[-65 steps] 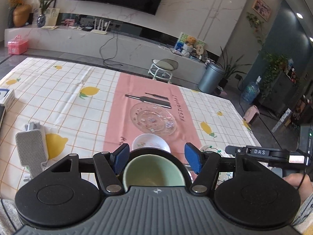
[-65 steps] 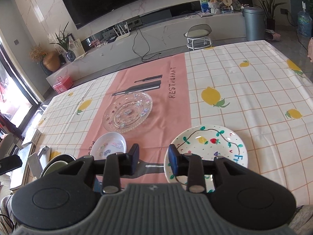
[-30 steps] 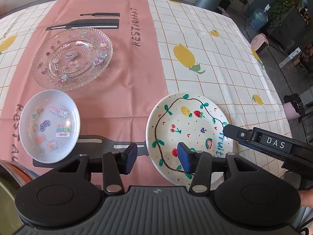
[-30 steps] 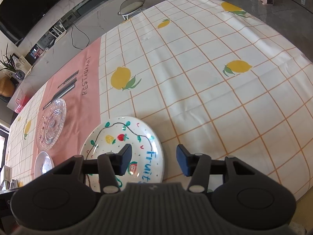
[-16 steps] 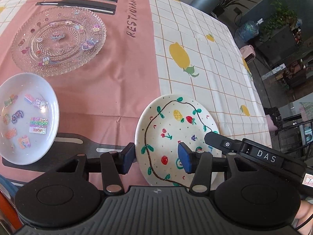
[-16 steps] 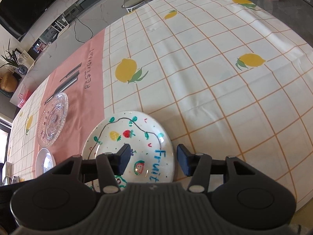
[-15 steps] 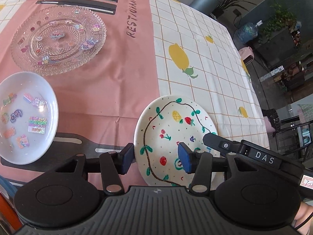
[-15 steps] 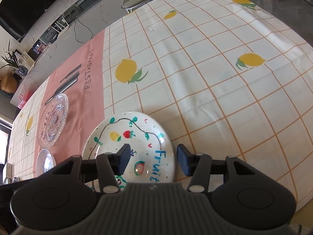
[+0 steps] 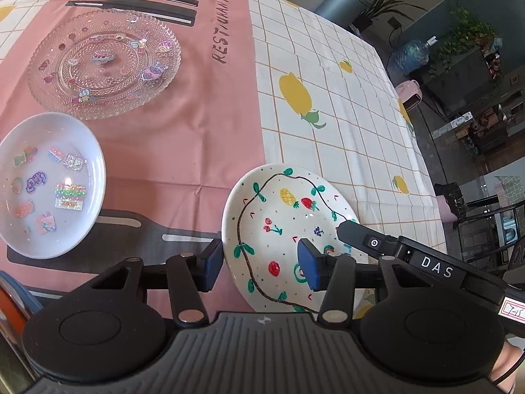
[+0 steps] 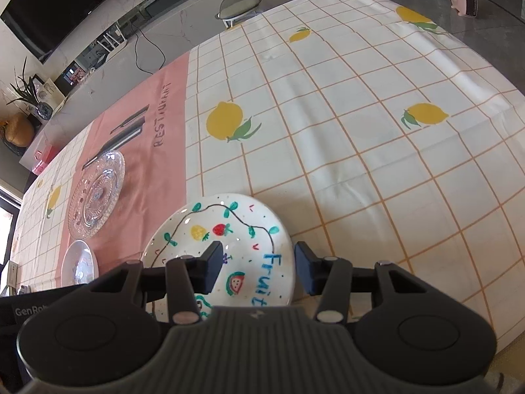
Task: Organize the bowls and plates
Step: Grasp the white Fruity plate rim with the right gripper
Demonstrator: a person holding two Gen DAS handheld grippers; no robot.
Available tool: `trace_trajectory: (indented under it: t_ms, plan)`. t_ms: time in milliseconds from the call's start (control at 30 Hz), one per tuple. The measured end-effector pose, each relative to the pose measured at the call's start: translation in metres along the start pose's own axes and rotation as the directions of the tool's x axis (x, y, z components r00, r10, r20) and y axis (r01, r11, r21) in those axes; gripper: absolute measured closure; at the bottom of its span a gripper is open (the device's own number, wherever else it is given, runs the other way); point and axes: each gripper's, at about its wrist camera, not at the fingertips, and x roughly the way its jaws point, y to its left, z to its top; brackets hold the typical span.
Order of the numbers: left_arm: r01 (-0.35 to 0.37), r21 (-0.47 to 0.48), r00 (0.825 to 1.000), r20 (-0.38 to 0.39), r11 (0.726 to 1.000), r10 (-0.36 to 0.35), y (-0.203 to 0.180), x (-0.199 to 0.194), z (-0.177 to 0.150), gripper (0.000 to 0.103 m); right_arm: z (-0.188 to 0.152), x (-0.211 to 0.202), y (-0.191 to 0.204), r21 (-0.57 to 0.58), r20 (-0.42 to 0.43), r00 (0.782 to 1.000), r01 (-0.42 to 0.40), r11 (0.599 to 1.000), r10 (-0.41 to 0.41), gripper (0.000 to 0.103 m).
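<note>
Bright daylight, sharp focus, soft shadows, strong fisheye bending at edges

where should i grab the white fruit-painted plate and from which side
Take the white fruit-painted ceramic plate by its raised rim, one finger over the lip and one under. It lies flat on the tablecloth, so only the rim offers a hold. Coming from the near edge, or the side by the word "Fruit", looks easiest: the right hand-held gripper already has open jaws straddling that rim.

The painted plate (image 10: 229, 229) read "Fruit" in blue. The pink runner (image 9: 197, 115) bore "RESTAURANT". The right gripper (image 9: 426, 262) carried "DAS"; the left gripper's (image 10: 49, 305) body showed "GenRob".
</note>
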Motion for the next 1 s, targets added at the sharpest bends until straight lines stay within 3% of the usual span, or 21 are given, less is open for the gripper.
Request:
trace_trajectory:
  t_ms: [400,800,1000]
  plan:
    - [-0.040,0.049,0.999,0.015,0.998,0.039,-0.005,-0.020,-0.010,0.047,-0.012,-0.015,0.004,-0.009,-0.014,0.999,-0.053,0.999,0.052,0.054]
    - [-0.119,0.138,0.992,0.046,0.983,0.114,-0.016,-0.037,-0.027,0.047,-0.032,-0.025,0.028,-0.147,-0.039,0.999,0.004,0.989,-0.010,0.054]
    - [-0.156,0.172,0.988,0.018,0.973,0.155,-0.021,-0.027,-0.034,0.047,-0.037,-0.018,0.030,-0.175,-0.070,0.995,0.053,0.983,-0.066,0.057]
